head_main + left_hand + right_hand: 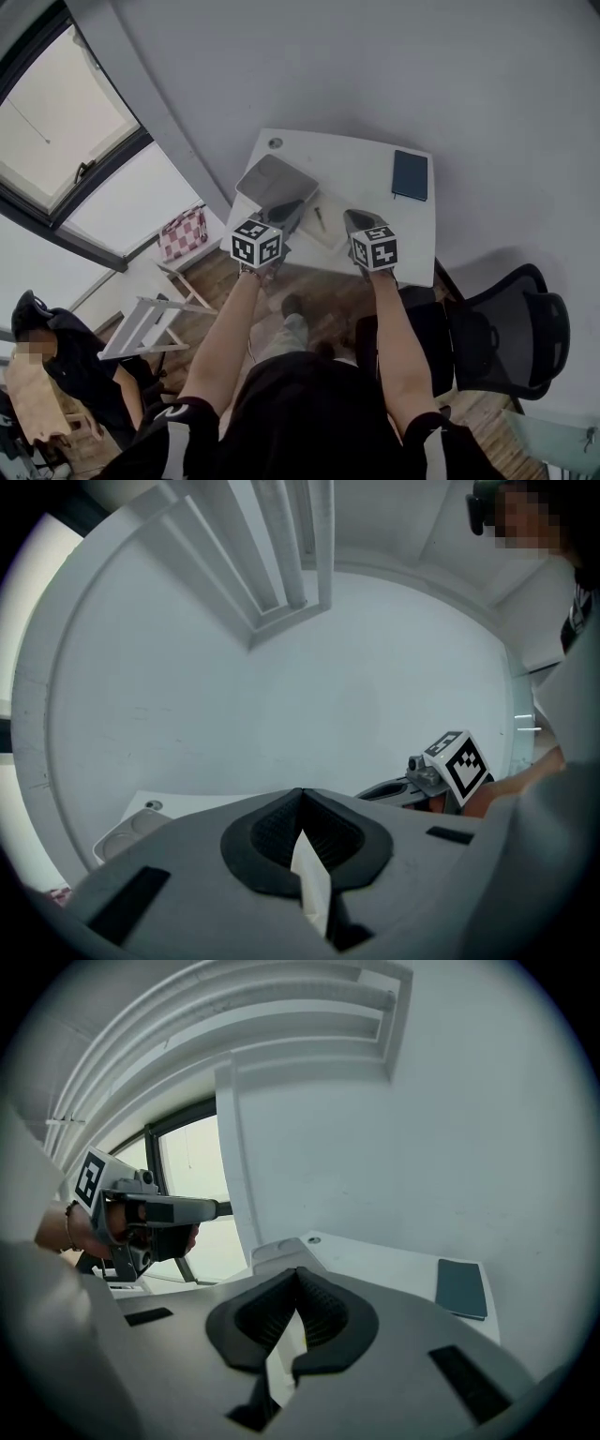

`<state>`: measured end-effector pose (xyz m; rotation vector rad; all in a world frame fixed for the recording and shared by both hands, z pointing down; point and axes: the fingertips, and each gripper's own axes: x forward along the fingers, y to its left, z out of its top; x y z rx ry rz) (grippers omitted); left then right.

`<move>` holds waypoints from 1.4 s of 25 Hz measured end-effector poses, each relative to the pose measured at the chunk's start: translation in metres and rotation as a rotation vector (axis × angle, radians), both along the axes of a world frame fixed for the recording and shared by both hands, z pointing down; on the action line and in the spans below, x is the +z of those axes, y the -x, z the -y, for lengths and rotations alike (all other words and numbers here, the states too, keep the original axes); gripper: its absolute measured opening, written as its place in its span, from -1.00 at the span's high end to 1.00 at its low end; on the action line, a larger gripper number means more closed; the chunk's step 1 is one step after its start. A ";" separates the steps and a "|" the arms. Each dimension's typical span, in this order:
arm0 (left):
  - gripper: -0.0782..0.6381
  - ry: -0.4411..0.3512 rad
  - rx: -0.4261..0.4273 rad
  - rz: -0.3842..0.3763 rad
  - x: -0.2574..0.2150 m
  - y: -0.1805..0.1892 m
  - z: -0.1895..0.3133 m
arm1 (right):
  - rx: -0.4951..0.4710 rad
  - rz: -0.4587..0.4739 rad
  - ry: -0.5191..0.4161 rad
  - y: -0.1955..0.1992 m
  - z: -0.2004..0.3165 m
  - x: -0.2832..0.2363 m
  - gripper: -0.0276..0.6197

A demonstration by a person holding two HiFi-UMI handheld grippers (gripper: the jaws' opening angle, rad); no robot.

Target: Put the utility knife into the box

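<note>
Smooth white rectangular table [361, 169]; flat grey box [275, 180]

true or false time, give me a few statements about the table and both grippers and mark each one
1. The notebook lies on the table, near its far right corner. True.
2. The right gripper has its jaws wide apart. False: they are together, with nothing between them.
3. The left gripper grips the notebook. False: its jaws are together and empty, and the notebook lies apart on the table.
4. A black chair stands to the right of the table. True.
5. The grey box sits on the table's left part. True.
</note>
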<state>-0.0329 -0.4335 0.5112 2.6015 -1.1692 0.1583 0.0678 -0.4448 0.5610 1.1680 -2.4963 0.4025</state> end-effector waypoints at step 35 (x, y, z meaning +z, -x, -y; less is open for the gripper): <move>0.71 -0.150 -0.226 0.038 -0.066 0.045 -0.035 | -0.108 0.064 -0.244 0.012 -0.028 -0.106 0.87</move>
